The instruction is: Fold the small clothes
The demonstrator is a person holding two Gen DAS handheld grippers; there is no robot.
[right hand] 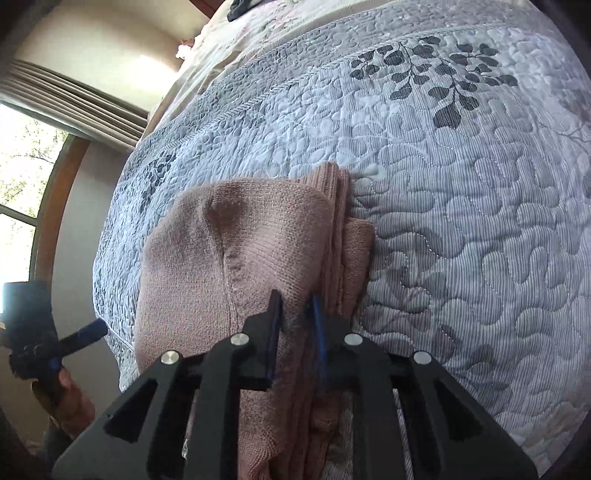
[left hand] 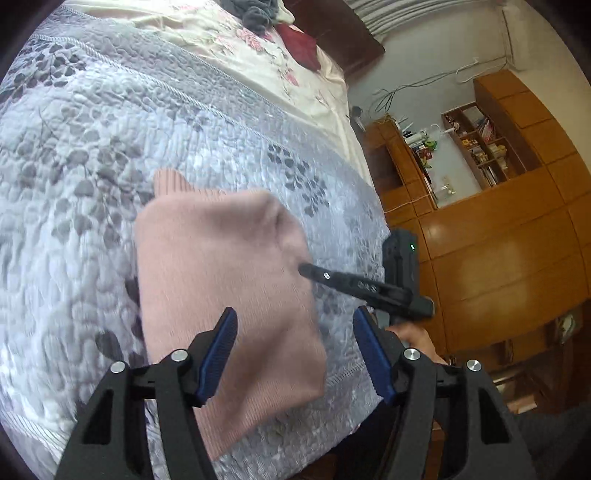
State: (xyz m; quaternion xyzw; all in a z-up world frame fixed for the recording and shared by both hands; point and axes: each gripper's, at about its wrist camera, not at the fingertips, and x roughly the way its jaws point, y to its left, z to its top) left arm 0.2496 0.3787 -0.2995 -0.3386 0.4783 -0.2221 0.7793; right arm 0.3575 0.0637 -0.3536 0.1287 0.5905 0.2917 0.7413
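Observation:
A pink knitted garment lies folded on the grey-blue quilted bedspread, close to the bed's near edge. My left gripper hovers open above its near part, with nothing between the blue pads. My right gripper reaches in from the right and pinches the garment's edge. In the right wrist view the pink garment shows stacked layers, with a ribbed part at its far right. The right gripper is shut on those layers. The left gripper appears at the far left, off the bed's edge.
A cream floral sheet covers the far part of the bed, with dark grey clothes and a dark red item on it. Wooden cabinets and shelves stand beyond the bed. A window with curtains is on the other side.

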